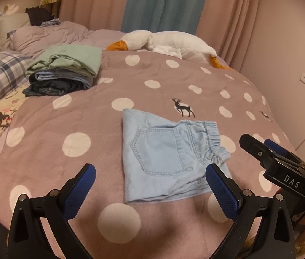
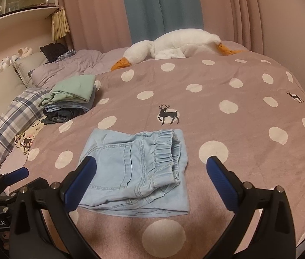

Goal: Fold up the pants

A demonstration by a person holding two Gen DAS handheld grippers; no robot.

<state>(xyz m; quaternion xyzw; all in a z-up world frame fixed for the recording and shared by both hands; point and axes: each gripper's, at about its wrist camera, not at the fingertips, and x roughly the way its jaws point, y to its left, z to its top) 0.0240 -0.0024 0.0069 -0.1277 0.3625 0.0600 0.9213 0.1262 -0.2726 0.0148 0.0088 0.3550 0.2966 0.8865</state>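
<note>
Light blue denim pants (image 1: 163, 153) lie folded into a small square on the polka-dot bedspread (image 1: 87, 112), back pocket up, elastic waistband to the right. They also show in the right wrist view (image 2: 135, 168). My left gripper (image 1: 150, 183) is open and empty, hovering just in front of the pants' near edge. My right gripper (image 2: 150, 177) is open and empty, above the near side of the pants. The right gripper also shows at the right in the left wrist view (image 1: 258, 146).
A stack of folded clothes (image 1: 66, 71), green on top, sits at the far left, also seen in the right wrist view (image 2: 72, 97). A plaid pillow (image 1: 1, 75) lies beside it. A white goose plush (image 1: 167, 43) lies at the bed's far side before curtains.
</note>
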